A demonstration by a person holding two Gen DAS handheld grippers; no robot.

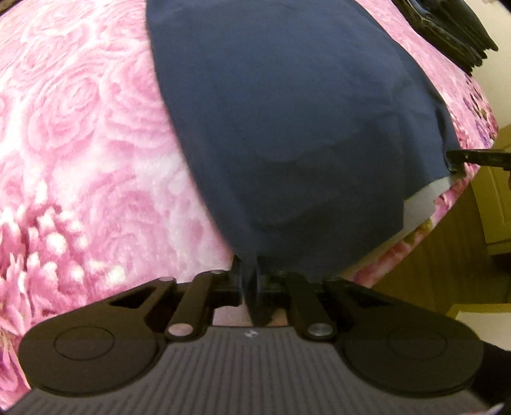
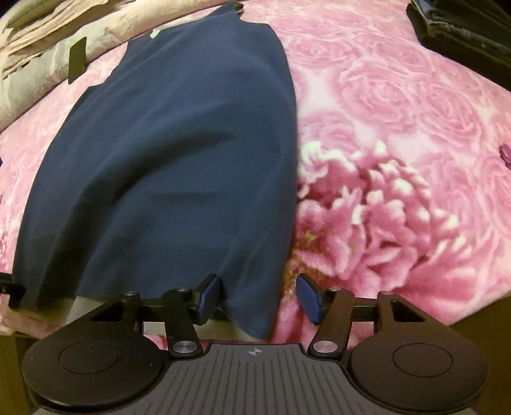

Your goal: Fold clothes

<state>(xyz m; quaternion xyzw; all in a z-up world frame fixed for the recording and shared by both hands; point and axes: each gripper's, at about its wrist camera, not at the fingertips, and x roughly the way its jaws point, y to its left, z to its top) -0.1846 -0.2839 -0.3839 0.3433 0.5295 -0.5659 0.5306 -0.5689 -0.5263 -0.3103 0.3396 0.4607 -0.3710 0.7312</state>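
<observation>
A navy garment (image 1: 287, 127) lies spread on a pink floral blanket (image 1: 80, 143). My left gripper (image 1: 250, 279) is shut on the garment's near edge, and a pinch of navy cloth hangs down between its fingers. In the right wrist view the same navy garment (image 2: 166, 153) runs away from me. My right gripper (image 2: 258, 298) is open, its blue pads (image 2: 209, 297) wide apart with the garment's near right corner lying between them. One right gripper finger (image 1: 463, 158) shows at the garment's far corner in the left wrist view.
A dark folded stack (image 2: 463, 28) sits at the blanket's far right. Crumpled beige and grey clothes (image 2: 35, 48) lie at the far left beside a small black object (image 2: 76, 59). The bed edge drops to a wooden floor (image 1: 447, 255). A pale grey layer (image 1: 424, 198) shows under the hem.
</observation>
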